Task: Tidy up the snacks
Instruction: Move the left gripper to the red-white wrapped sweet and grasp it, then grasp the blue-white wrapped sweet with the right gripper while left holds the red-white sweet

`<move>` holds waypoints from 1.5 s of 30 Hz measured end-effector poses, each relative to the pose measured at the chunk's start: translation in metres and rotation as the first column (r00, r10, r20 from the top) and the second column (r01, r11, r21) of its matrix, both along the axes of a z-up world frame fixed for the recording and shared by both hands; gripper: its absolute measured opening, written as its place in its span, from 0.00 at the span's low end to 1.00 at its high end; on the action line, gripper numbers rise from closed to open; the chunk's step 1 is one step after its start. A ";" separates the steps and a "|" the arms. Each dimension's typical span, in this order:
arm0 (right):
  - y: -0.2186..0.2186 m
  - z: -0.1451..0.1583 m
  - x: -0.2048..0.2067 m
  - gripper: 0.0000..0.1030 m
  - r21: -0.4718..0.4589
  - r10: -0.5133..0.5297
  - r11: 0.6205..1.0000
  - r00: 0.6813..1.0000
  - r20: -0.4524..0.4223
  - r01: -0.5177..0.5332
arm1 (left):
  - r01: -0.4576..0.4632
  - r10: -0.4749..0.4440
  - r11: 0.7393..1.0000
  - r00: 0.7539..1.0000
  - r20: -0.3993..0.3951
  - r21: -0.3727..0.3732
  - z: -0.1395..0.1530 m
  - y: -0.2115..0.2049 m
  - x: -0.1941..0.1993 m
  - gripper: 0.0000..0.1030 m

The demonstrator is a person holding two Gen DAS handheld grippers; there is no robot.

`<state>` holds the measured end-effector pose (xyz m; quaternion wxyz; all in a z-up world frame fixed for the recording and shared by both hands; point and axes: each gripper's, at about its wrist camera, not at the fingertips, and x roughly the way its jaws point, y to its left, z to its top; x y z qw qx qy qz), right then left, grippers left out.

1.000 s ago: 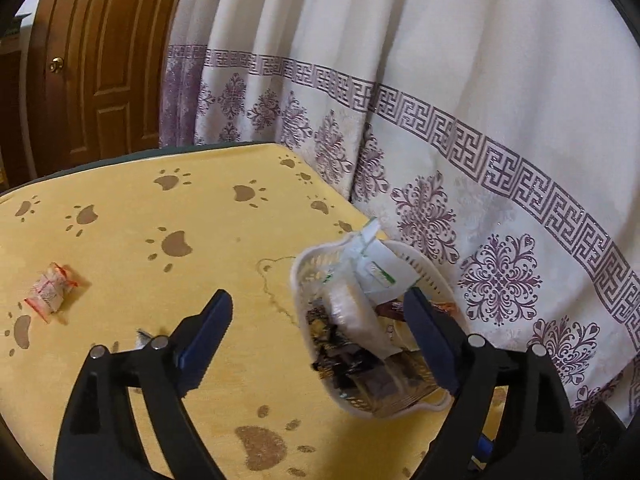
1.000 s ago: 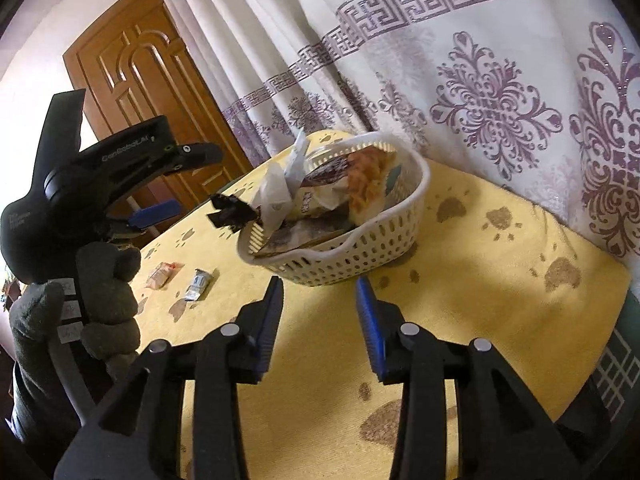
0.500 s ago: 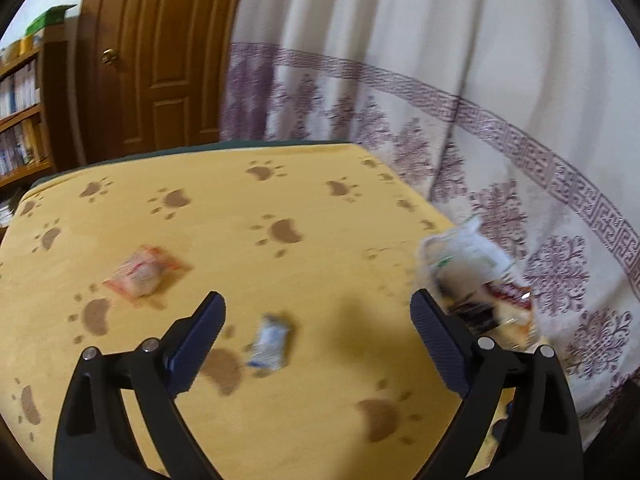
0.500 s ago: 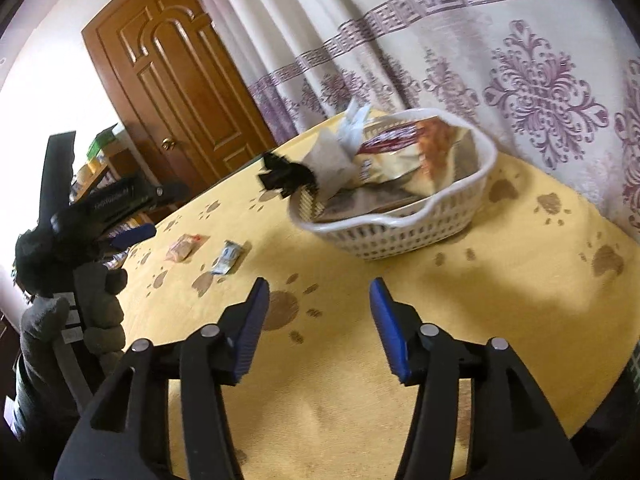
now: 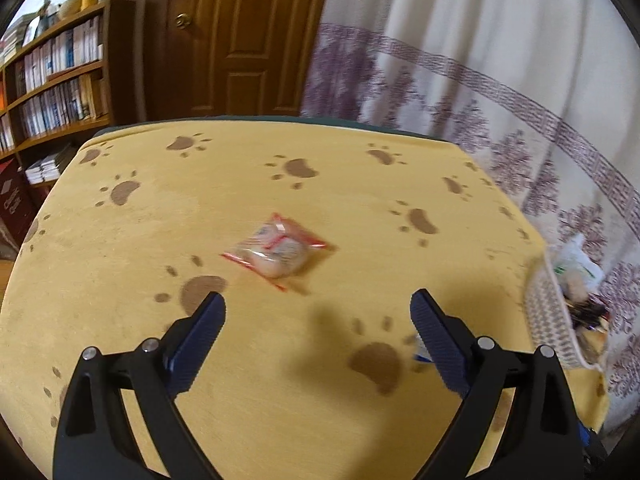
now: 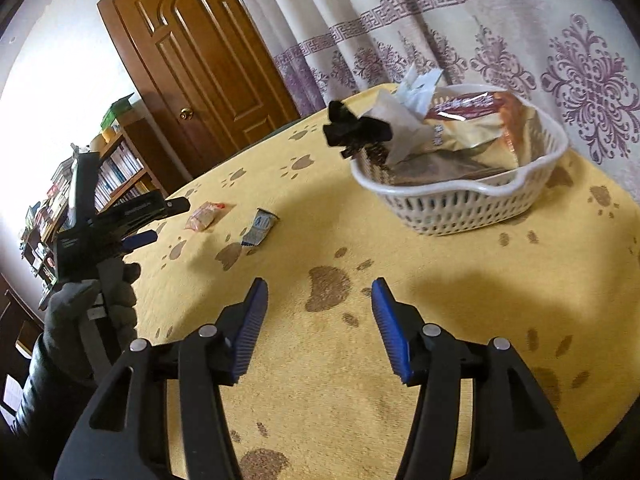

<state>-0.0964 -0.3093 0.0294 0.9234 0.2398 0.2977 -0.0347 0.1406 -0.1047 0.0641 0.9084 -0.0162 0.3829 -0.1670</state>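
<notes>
Risk for you: left tongs [image 5: 316, 312], gaping wide and empty, may skid the slippery red-edged packet [image 5: 278, 252] at twelve o'clock; right tongs [image 6: 318, 292] half-open, empty.

A lived-in home room, by every sign. Centred on a table [image 5: 120, 240] under a yellow paw-print cloth. Behind it, a panelled wooden door [image 5: 240, 32] with a brass knob. Left of the door, wooden bookshelves [image 5: 60, 72] crammed with books. Right of the table, a white curtain [image 6: 520, 32] with purple ornament.
</notes>
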 end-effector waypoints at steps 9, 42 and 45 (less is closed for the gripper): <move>0.009 -0.007 0.013 0.54 -0.015 0.024 1.000 0.999 -0.032 -0.025 | 0.013 -0.012 0.995 1.000 -0.014 0.101 -0.022 0.002 0.047 0.90; 0.050 -0.007 0.139 0.54 -0.079 0.175 0.979 0.974 -0.143 -0.187 | -0.111 0.112 0.993 0.993 0.027 -0.031 -0.013 0.050 0.036 0.38; 0.053 -0.011 0.164 0.54 -0.095 0.169 0.978 0.971 -0.170 -0.187 | -0.123 0.124 0.992 0.991 0.048 -0.037 -0.009 0.056 0.033 0.38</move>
